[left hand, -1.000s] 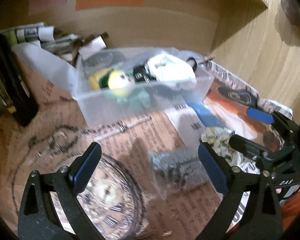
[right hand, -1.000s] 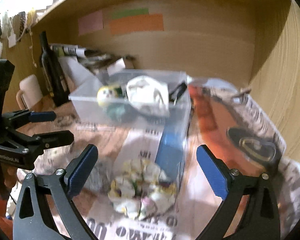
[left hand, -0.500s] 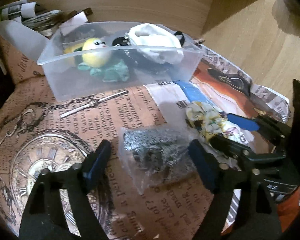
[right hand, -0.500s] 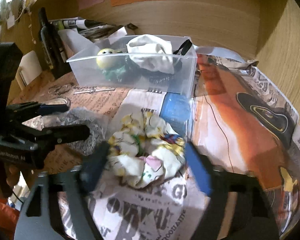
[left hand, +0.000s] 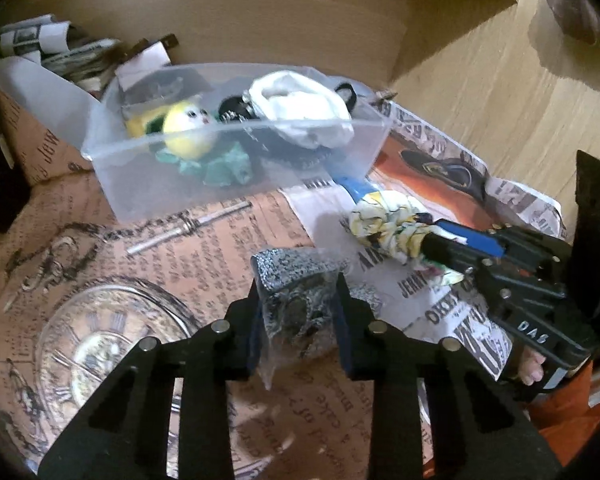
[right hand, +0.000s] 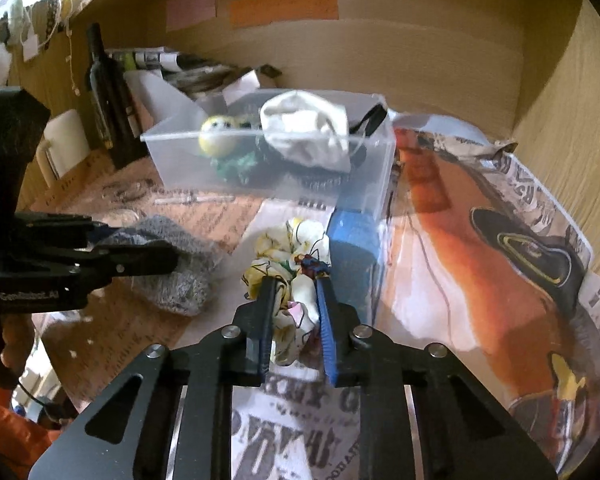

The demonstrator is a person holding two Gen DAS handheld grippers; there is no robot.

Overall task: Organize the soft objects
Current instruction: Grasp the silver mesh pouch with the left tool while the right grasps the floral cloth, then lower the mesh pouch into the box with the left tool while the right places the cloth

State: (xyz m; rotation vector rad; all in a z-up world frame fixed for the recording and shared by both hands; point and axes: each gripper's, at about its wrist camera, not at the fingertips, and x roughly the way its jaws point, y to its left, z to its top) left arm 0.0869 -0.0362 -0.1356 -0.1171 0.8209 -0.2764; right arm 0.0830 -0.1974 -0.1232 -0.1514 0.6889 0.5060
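At the bottom of the left wrist view, the left tongs (left hand: 298, 316) have just squeezed shut on the gray fuzzy thing in a clear bag (left hand: 296, 292). A moment ago they were wide open over it. It sits in the lower middle of the frame, on the bench (left hand: 100, 272) with its printed paper cover.

In the right wrist view, the right tongs (right hand: 294, 312) were open too. Now they pinch the flowery scrunchie (right hand: 290, 248) in the middle of the picture, right next to a blue patch printed on the paper.

So both soft things are now grabbed. I think lifting them comes next.

Farther back, in the upper middle of both views, stands the clear plastic box (right hand: 364, 176). Inside it are a yellow plush toy (right hand: 216, 136), a white cloth (right hand: 304, 128) and some dark things. The two grabbed things most likely go in there as well.
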